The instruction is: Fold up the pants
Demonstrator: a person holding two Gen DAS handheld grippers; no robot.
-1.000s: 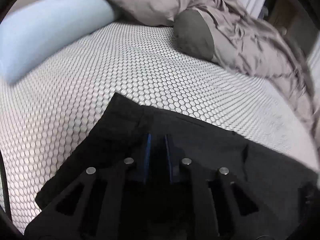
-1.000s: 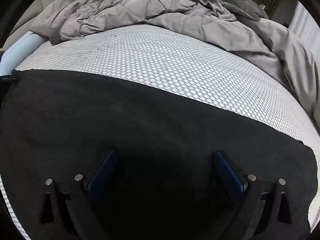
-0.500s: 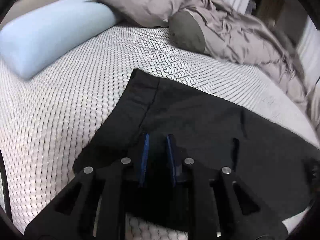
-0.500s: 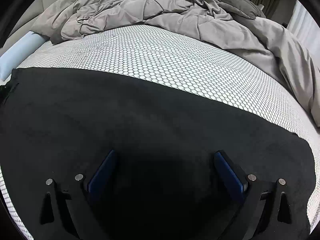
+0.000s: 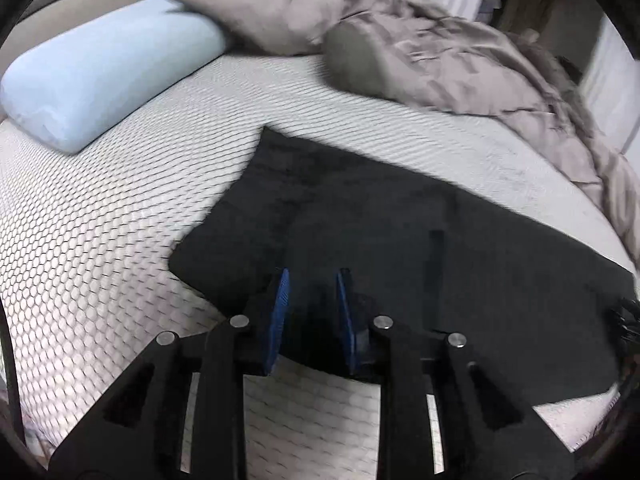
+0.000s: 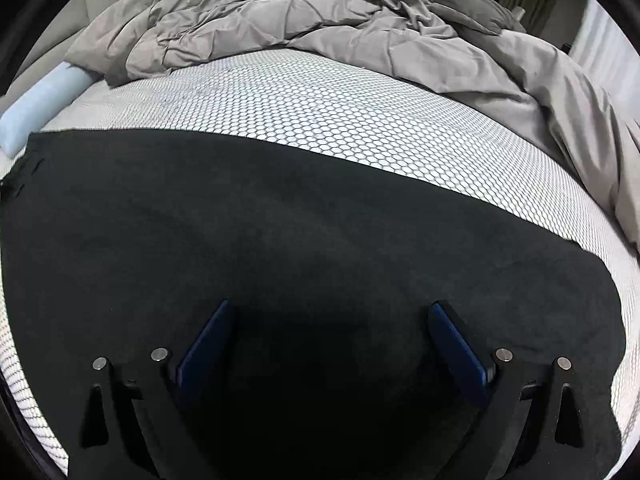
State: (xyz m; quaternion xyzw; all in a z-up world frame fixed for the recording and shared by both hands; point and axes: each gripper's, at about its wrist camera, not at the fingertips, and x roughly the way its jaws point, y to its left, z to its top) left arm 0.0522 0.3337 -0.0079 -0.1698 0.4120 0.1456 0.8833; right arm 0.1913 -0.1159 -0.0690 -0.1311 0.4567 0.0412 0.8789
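The black pants (image 5: 400,232) lie spread flat on the white honeycomb-patterned bed sheet (image 5: 100,248). In the left wrist view my left gripper (image 5: 312,288) sits over the near edge of the pants at the waistband end, jaws a little apart with dark cloth showing between the blue pads (image 5: 280,312). In the right wrist view the pants (image 6: 280,220) fill the lower half of the frame. My right gripper (image 6: 332,320) hovers over them with its blue pads (image 6: 204,344) wide apart and empty.
A light blue bolster pillow (image 5: 100,64) lies at the back left. A crumpled grey duvet (image 6: 320,16) and a dark grey pillow (image 5: 356,60) are heaped along the back and right of the bed. Sheet (image 6: 320,108) lies between pants and duvet.
My left gripper has pulled back toward the near edge of the pants, and its jaws have parted slightly. The right gripper has stayed nearly still and open.
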